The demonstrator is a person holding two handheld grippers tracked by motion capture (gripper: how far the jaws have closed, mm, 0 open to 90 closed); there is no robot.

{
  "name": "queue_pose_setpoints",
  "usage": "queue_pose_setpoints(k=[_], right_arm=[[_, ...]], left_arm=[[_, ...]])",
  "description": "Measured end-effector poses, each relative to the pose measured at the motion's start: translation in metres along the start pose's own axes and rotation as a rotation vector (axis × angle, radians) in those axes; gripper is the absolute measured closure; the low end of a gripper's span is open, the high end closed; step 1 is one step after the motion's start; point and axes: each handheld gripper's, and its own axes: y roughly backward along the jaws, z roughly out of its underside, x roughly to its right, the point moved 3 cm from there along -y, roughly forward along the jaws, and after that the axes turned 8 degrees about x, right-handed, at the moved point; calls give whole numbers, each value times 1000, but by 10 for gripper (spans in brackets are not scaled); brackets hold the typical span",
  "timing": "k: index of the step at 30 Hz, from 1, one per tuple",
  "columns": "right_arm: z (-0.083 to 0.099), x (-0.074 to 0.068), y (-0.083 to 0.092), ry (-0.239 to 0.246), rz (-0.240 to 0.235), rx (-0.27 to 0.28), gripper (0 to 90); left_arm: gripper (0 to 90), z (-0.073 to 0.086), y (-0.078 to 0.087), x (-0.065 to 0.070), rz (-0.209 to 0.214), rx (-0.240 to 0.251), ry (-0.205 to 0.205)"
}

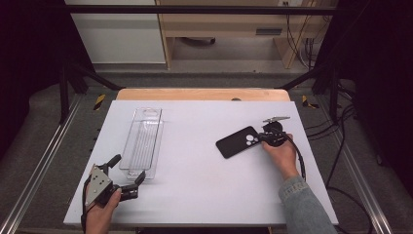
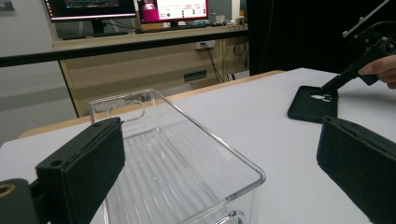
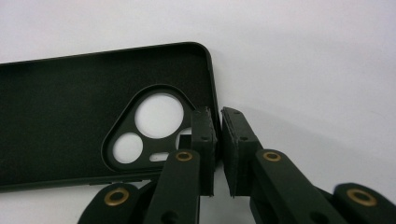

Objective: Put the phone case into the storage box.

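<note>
From the high view, my right gripper [image 1: 260, 138] sits right of centre in the frame, its jaws clamped on the short edge of the black phone case [image 1: 238, 142], which lies flat on the white table [image 1: 204, 195] with its camera cutouts toward my hand. My left gripper [image 1: 127, 170] rests at the lower left, jaws spread wide and grasping nothing, just at the near end of the clear plastic tray [image 1: 143, 141], which runs up toward the upper left of the tabletop.

In the left gripper view, my two black pads stand far apart at the lower left and lower right, with the clear plastic tray [image 2: 187, 158] between and beyond them. The phone case [image 2: 312, 105] lies at the right, with my right gripper [image 2: 329, 87] nipping its far end from the upper right corner.

In the right gripper view, my right gripper [image 3: 218, 140] pinches the thin side wall of the phone case [image 3: 60, 107] beside the camera opening; the case spreads across the left half of the frame.
</note>
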Motion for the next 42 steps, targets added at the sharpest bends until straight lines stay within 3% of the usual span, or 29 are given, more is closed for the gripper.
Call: queue_pose_setpoints(k=[5,10,19,26,34,42], right_arm=[[0,1,6,-3,-14,12,850],[-5,0,21,-7,-22,68,873],[-3,-20,49,48,-21,157,874],[-1,-38,66,75,-46,224,877],[8,-54,72,128,-52,257,877],[5,-66,85,120,-86,302,878]], left_arm=[[7,0,0,0,0,1,2],[6,0,0,0,0,0,1],[6,0,1,-1,-6,0,3],[7,1,1,-2,-8,-4,17],[7,-1,6,-3,-29,-12,38],[6,-7,17,-4,-62,7,60]])
